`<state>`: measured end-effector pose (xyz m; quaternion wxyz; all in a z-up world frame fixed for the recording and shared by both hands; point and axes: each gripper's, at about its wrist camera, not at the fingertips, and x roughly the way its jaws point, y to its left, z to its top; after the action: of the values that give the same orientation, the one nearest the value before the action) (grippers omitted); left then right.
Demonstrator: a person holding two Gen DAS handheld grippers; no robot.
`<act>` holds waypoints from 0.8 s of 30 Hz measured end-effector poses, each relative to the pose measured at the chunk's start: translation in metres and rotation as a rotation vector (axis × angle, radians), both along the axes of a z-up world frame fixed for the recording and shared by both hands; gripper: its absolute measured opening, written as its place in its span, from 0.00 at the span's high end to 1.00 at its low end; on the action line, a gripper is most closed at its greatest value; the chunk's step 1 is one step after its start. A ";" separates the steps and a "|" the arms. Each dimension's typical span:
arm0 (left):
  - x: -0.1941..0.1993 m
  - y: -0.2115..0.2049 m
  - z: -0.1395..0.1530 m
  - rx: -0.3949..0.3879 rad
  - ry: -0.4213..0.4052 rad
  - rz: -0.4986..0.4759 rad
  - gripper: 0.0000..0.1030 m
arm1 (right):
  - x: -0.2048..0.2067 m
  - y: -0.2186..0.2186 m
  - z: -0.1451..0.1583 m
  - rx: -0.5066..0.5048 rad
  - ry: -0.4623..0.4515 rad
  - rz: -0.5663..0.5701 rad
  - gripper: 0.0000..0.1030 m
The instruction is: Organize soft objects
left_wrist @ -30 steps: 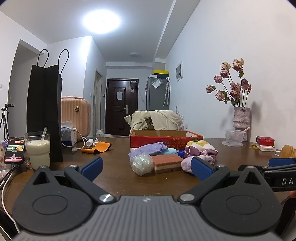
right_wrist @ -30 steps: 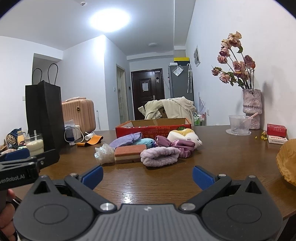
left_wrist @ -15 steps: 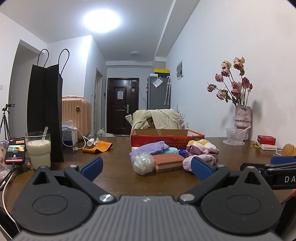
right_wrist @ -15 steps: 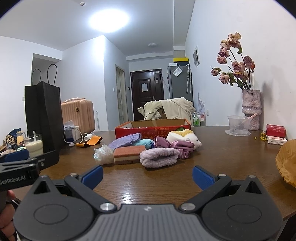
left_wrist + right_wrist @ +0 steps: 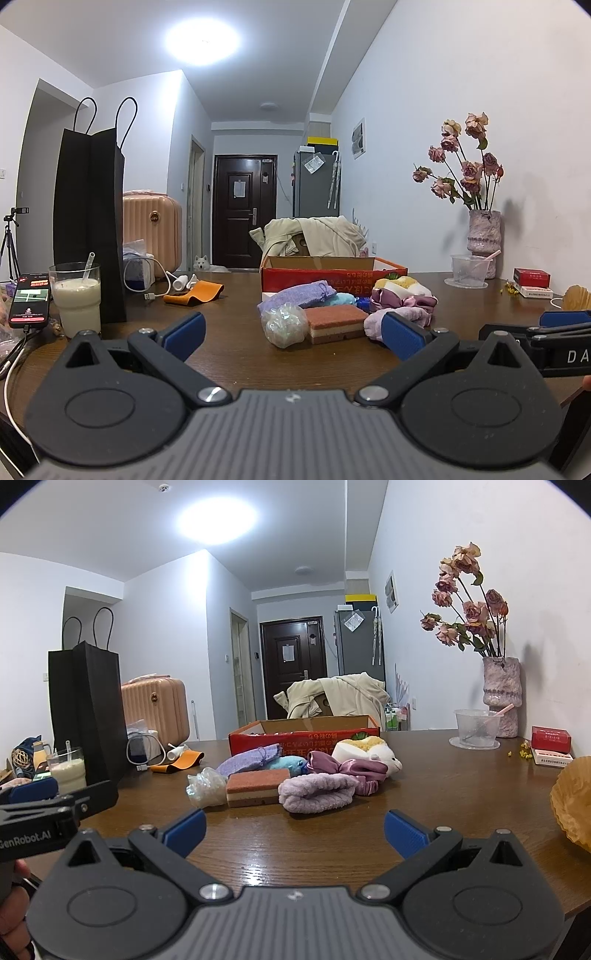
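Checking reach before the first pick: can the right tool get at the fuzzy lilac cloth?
Probably yes: the right tool is open, with only bare table before the fuzzy lilac cloth.

White walls [image 5: 461, 92] run to a dark door [image 5: 245, 210] down the hallway, under a bright ceiling light [image 5: 201, 38]. A grey fridge [image 5: 316, 184] stands beyond the brown desk [image 5: 424, 786].

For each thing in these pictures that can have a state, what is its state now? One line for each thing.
left gripper: open, empty, above the table
right gripper: open, empty
red cardboard box: open at the top
glass of milky drink: nearly full, upright, straw inside
phone: screen on, cable plugged in
black paper bag: standing upright
dark door: shut
sponge: lying flat on the table
flowers: wilted, in the vase
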<state>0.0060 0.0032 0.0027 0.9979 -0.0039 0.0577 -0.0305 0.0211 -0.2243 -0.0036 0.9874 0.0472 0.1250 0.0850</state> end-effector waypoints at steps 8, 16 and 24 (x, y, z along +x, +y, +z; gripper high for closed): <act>0.011 0.000 -0.001 0.009 -0.006 0.004 0.00 | 0.005 -0.001 0.001 -0.007 -0.008 -0.004 0.00; 0.081 0.003 0.004 0.028 0.097 0.025 0.00 | 0.057 -0.012 0.009 -0.008 0.015 -0.026 0.00; 0.145 -0.028 0.014 -0.109 0.236 -0.165 0.03 | 0.151 -0.051 0.013 0.157 0.145 0.026 0.27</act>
<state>0.1510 -0.0244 0.0167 0.9766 -0.0570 0.1729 -0.1148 0.1725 -0.2758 0.0094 0.9678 0.1290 0.1896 0.1036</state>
